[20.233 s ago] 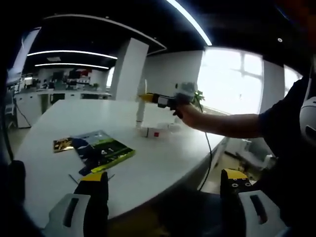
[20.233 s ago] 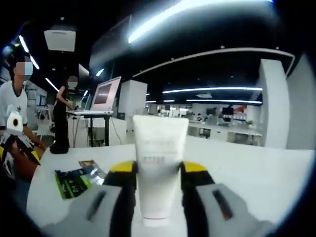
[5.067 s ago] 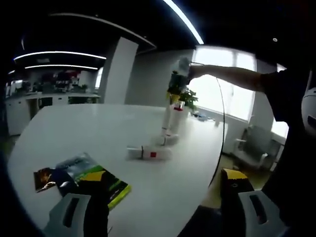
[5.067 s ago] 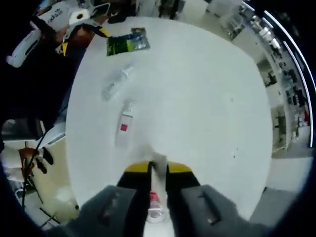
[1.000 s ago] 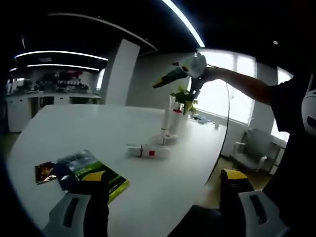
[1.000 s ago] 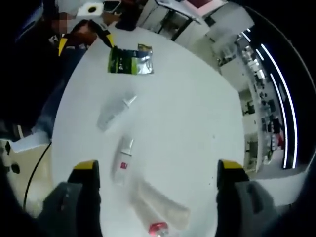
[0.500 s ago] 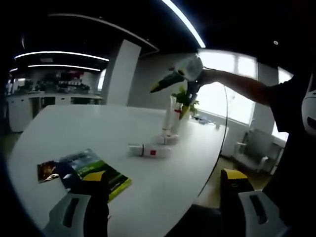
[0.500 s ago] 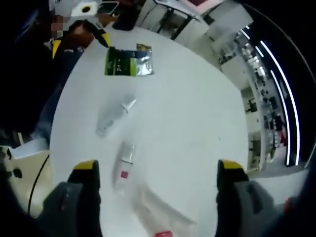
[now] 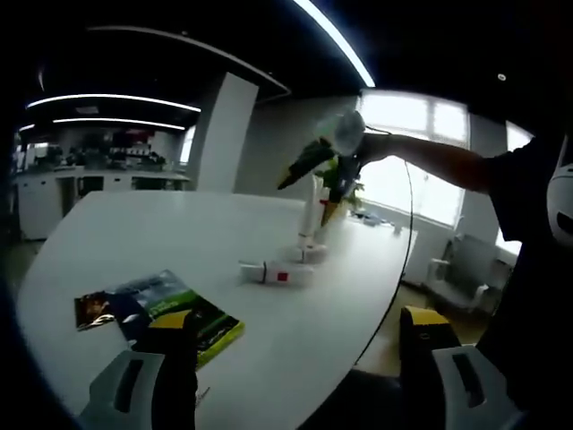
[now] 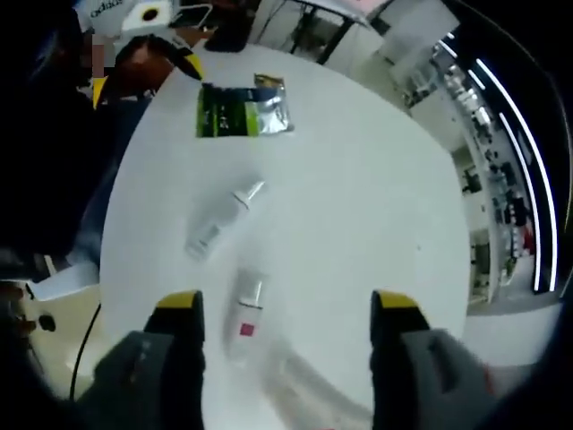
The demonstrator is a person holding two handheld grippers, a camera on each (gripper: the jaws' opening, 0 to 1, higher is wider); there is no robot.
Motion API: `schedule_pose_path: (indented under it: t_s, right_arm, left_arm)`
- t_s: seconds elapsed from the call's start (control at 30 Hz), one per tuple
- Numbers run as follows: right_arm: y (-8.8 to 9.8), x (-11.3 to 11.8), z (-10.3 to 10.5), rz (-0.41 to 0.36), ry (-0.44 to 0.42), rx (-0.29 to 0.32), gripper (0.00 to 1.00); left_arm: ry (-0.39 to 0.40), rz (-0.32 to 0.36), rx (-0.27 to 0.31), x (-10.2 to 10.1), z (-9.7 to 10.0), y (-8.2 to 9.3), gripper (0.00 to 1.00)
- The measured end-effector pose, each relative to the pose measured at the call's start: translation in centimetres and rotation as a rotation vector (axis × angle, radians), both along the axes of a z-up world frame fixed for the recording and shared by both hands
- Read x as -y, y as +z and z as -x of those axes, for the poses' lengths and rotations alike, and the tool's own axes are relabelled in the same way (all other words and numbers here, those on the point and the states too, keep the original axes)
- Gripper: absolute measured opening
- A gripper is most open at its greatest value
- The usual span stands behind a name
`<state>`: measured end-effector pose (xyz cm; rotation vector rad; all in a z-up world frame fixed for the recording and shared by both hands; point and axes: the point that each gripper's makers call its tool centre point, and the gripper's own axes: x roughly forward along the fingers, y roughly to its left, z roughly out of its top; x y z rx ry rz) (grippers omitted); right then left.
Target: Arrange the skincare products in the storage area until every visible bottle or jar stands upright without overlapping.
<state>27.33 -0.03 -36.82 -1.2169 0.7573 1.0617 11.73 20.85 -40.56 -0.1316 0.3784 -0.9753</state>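
In the left gripper view the left tool (image 9: 295, 376) gapes wide and empty at bottom, far from the lying tube (image 9: 273, 272) mid-frame on the counter (image 9: 134, 242), while in the right gripper view the right tool (image 10: 285, 358), wide and empty, hovers directly above that tube (image 10: 245, 315), whose long axis runs up-frame, another tube (image 10: 222, 221) beyond it.

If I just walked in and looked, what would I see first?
Probably the big white round table with skincare tubes on it. In the right gripper view two white tubes lie flat: one nearer the green booklets, one with a red mark between the open right gripper jaws. In the left gripper view, the right gripper hovers near a tall tube standing upright.
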Motion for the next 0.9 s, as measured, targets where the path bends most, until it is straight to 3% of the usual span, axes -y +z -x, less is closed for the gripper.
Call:
schedule_pose_path:
  t_s: [0.43, 0.9]
  right_arm:
    - [-2.3, -0.4, 0.6, 0.021, -0.026, -0.073, 0.47]
    - [-5.1, -1.3, 1.7, 0.023, -0.021, -0.141, 0.4]
  left_arm:
    - [0.003, -0.009, -0.003, -0.2, 0.0, -0.2, 0.96]
    - [0.015, -0.01, -0.01, -0.5, 0.0, -0.4, 0.95]
